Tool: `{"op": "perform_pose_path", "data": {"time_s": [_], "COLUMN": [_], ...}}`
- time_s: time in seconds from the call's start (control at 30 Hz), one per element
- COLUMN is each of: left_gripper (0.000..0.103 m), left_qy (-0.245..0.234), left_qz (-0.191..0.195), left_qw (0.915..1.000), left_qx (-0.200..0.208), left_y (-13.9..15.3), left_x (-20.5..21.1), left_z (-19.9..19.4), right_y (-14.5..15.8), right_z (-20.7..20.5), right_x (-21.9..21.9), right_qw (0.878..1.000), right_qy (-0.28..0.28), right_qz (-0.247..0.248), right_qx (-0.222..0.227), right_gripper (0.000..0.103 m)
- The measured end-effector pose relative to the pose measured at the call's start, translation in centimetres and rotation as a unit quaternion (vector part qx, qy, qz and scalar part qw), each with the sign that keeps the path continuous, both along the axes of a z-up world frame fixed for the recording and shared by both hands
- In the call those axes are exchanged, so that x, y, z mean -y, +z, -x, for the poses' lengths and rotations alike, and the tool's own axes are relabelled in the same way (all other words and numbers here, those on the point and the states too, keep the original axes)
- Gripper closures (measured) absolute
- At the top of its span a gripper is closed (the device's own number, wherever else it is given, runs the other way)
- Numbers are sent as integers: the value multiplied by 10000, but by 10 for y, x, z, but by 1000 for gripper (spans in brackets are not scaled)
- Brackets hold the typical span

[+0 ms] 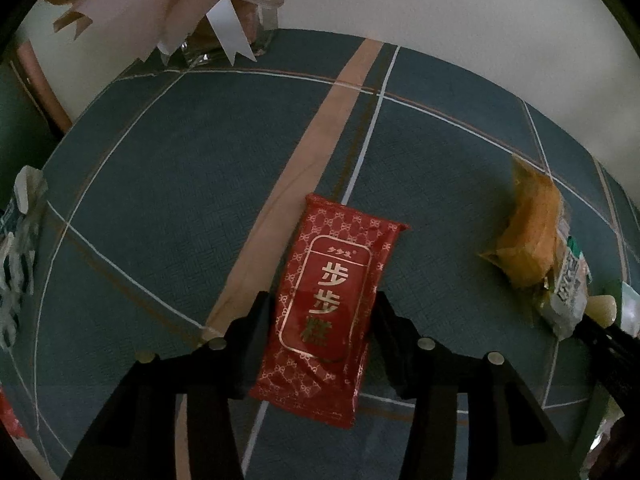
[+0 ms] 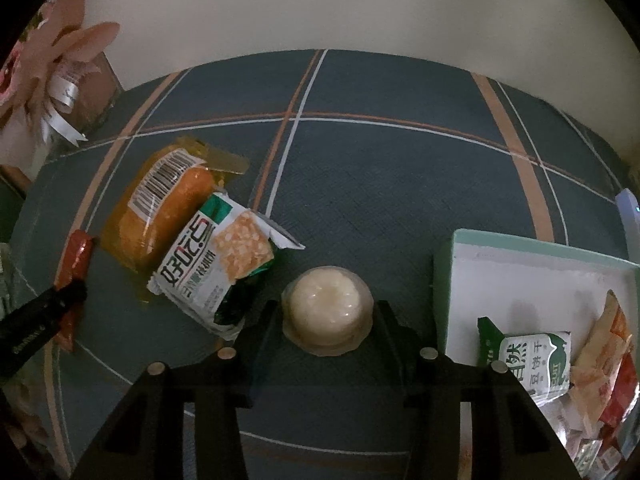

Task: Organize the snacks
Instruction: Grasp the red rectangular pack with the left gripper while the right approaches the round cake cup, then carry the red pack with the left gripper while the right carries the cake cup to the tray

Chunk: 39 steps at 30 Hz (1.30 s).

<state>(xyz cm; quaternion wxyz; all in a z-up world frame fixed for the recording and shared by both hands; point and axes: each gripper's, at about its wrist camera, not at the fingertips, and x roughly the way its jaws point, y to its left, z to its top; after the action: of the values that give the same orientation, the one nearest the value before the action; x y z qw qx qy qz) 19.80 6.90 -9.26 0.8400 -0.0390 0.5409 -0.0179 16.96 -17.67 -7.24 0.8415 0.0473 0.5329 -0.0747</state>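
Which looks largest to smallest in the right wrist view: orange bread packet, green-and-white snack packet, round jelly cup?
1. orange bread packet, though partly covered by the packet lying on it.
2. green-and-white snack packet.
3. round jelly cup, between the right hand-held gripper fingers and nearest the camera, so its true size is unsure.
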Motion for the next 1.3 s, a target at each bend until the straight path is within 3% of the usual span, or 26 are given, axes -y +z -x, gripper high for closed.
{"op": "perform_pose_path", "data": {"time_s": [0.3,0.6,0.87,1.1,1.3], "left_gripper": [53,53,53,53,53], "left_qy": [-48,-36,-261,-406,-519], "left_qz": [152,368,517,744,802], "left_qw": [9999,9989,9966,9941,9936], "left_qx": [37,302,592,678,602], "left_y": [26,86,130,138,127], "left_x": [15,36,85,125,152], "left_z": [9,31,73,106,128], "right_y": [22,60,97,121,133], "right_z": [9,35,72,108,136], "right_x": [-2,9,30,57,84], "right_qw": [9996,9987,9971,9946,9923], "right_qy": [55,8,-186,-455,-741], "right_qz": [-178,-266,-430,-581,-583], "right_qx": [199,429,593,725,808], "right_gripper": [54,54,54,54,54]}}
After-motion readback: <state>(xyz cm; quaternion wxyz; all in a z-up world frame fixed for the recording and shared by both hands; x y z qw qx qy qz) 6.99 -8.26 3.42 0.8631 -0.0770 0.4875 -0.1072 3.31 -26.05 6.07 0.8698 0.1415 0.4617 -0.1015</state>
